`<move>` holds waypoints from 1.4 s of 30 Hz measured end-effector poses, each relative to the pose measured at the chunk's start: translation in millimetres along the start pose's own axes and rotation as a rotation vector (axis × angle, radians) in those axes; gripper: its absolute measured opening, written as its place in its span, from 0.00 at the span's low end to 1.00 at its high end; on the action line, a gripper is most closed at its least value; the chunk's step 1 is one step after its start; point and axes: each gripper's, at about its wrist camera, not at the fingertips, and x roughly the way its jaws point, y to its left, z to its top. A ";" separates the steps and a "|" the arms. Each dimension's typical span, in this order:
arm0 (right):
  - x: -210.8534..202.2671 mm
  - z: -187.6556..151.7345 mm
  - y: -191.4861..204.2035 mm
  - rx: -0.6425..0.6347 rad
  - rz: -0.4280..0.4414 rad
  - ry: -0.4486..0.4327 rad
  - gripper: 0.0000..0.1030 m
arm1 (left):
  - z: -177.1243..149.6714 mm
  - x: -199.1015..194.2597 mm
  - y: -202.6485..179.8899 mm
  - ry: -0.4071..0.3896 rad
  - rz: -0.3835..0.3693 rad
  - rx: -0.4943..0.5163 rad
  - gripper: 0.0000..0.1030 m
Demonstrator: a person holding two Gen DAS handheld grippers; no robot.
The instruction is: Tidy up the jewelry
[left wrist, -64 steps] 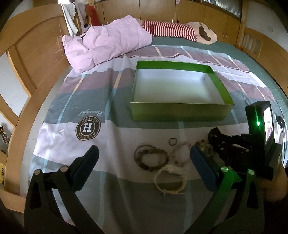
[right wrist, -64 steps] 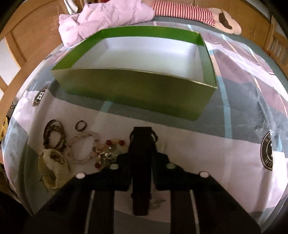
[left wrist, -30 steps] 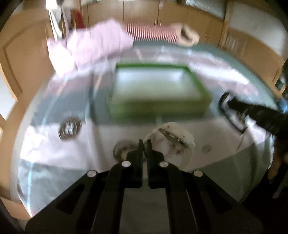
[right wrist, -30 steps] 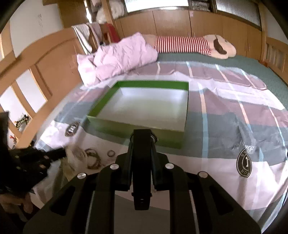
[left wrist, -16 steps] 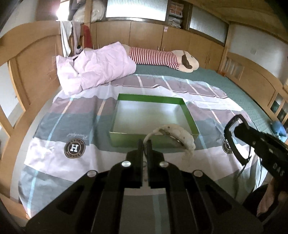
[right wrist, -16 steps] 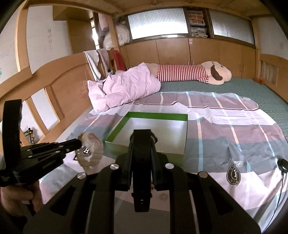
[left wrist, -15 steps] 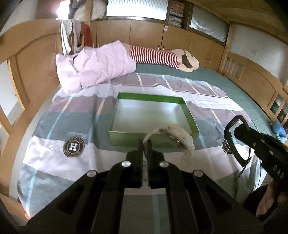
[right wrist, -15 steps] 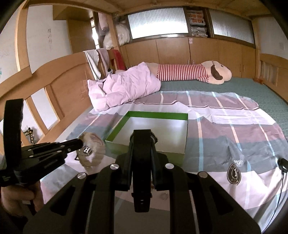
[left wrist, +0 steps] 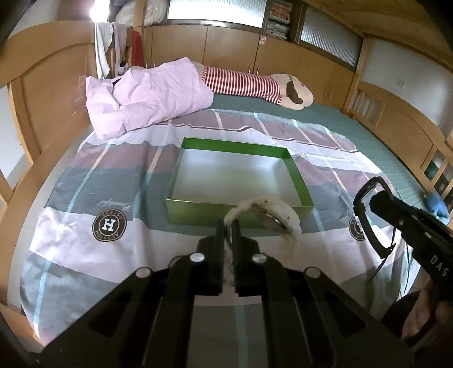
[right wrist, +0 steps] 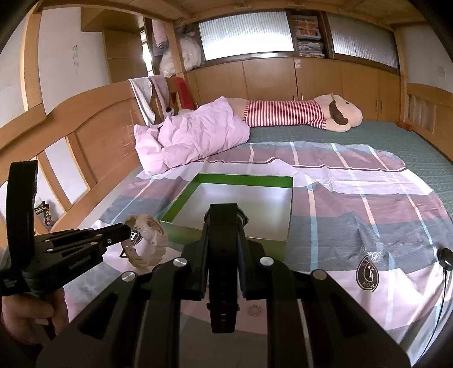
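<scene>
Daylight streams through ribbed frosted high windows along back wall; room evenly bright, soft shadows. Blown-out glare at upper left of left wrist view. Silvery floor of shallow green cardboard box gives dull sheen. Black gripper bodies in foreground dark, little detail. Both views sharp, no motion blur. Strong fisheye bend: wooden bed frame curves, black vignette fills corners.

Both the left gripper and the right gripper are matte black plastic with angular ribbed arms, round silver screws (four showing on each), faint white lettering, and bare skin at the handles.
</scene>
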 end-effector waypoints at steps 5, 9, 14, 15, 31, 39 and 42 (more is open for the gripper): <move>1.0 0.4 0.1 -0.002 0.000 0.001 0.17 | 0.2 2.8 -0.8 0.003 0.003 0.001 0.05; 1.4 0.2 0.4 -0.002 -0.001 0.002 0.17 | 0.0 2.7 -0.4 0.004 0.002 0.004 0.05; 2.4 -2.1 0.2 -0.002 0.000 0.006 0.17 | 0.0 3.2 -0.4 0.003 0.004 0.004 0.05; 2.4 -2.3 0.5 -0.003 0.000 0.007 0.17 | 0.1 3.0 -0.1 0.004 0.002 0.003 0.05; 3.6 -3.6 0.8 -0.007 -0.001 0.014 0.17 | 0.1 1.6 6.3 -0.010 0.006 -0.004 0.02; 3.8 -4.0 -1.0 -0.003 -0.001 0.013 0.17 | 0.3 0.3 10.6 -0.012 0.012 -0.004 0.02; 4.9 -5.3 -3.1 -0.002 -0.003 0.018 0.17 | -1.4 8.3 9.1 0.042 0.015 0.026 0.08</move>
